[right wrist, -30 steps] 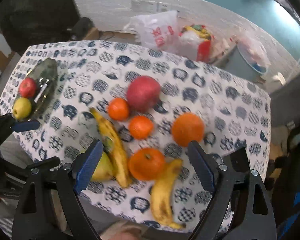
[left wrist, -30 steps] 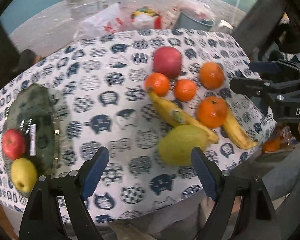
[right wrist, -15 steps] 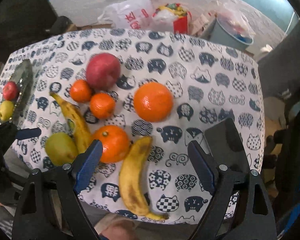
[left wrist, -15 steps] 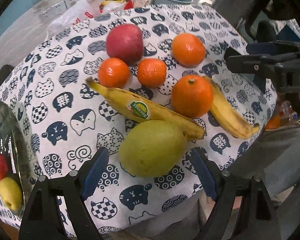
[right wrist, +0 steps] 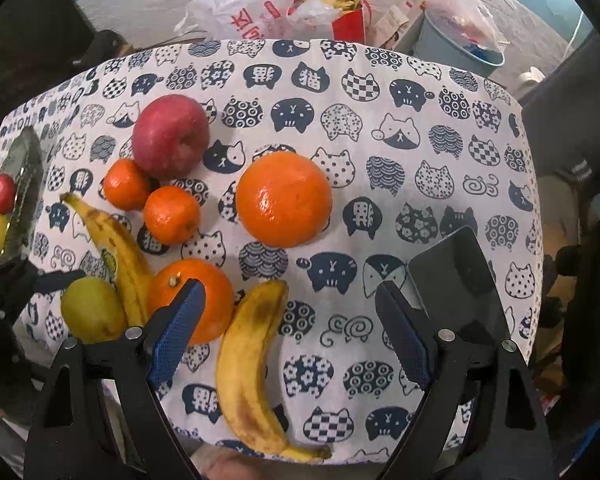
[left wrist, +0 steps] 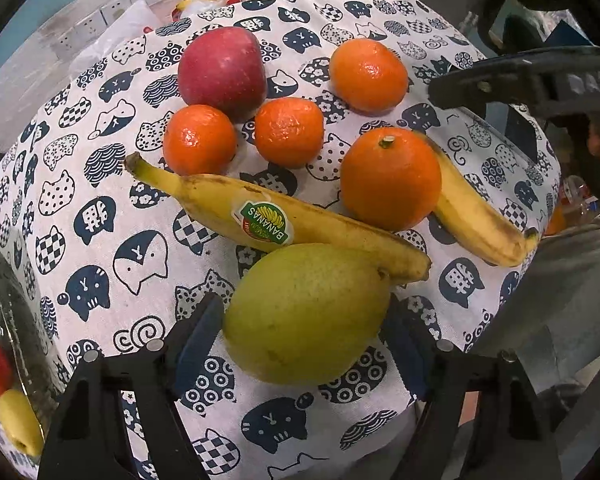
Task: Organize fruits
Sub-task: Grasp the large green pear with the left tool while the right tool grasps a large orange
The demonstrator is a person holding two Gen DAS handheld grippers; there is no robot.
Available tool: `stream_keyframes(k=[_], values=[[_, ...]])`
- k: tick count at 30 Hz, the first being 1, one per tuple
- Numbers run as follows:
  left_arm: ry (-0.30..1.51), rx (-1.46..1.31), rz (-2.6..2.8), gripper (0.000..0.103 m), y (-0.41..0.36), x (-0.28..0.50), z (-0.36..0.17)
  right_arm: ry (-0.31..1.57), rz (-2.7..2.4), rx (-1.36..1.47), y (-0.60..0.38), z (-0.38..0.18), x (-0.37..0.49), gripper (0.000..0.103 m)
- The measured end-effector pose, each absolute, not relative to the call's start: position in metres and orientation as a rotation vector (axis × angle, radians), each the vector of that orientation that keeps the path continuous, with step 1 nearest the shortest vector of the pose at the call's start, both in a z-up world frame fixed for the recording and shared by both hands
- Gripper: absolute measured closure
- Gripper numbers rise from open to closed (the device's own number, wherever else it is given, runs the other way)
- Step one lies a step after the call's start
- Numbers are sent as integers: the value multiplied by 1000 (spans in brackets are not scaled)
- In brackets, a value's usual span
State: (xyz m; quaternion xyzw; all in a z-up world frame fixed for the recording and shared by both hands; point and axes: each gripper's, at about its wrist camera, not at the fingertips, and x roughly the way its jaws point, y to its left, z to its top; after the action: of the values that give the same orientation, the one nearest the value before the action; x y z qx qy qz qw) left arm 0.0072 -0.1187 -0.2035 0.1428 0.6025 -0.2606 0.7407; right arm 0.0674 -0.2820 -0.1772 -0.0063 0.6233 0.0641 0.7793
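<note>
The green pear (left wrist: 306, 314) sits low in the middle of your left view, between the left gripper (left wrist: 302, 344) pads. Its jaws have just been closing, not squeezing yet. Your right gripper (right wrist: 288, 320) is wide open over a banana (right wrist: 248, 356) on the surface (right wrist: 380, 92).

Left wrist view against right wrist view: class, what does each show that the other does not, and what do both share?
Only the left wrist view shows the banana's sticker face-on and the left gripper around the pear, its jaws just closing. Only the right shows the dark tablet and white bag. Both show the red apple, oranges and bananas.
</note>
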Motion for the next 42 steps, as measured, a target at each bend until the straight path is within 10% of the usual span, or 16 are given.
stream_keyframes(k=[20, 27, 42], values=[[1302, 232, -521, 31, -87, 19, -181, 1345, 116, 28, -282, -226, 128, 16], [1317, 179, -498, 32, -75, 29, -184, 1380, 147, 44, -278, -237, 135, 33], [1262, 137, -507, 32, -66, 27, -164, 1294, 194, 28, -251, -182, 112, 34]])
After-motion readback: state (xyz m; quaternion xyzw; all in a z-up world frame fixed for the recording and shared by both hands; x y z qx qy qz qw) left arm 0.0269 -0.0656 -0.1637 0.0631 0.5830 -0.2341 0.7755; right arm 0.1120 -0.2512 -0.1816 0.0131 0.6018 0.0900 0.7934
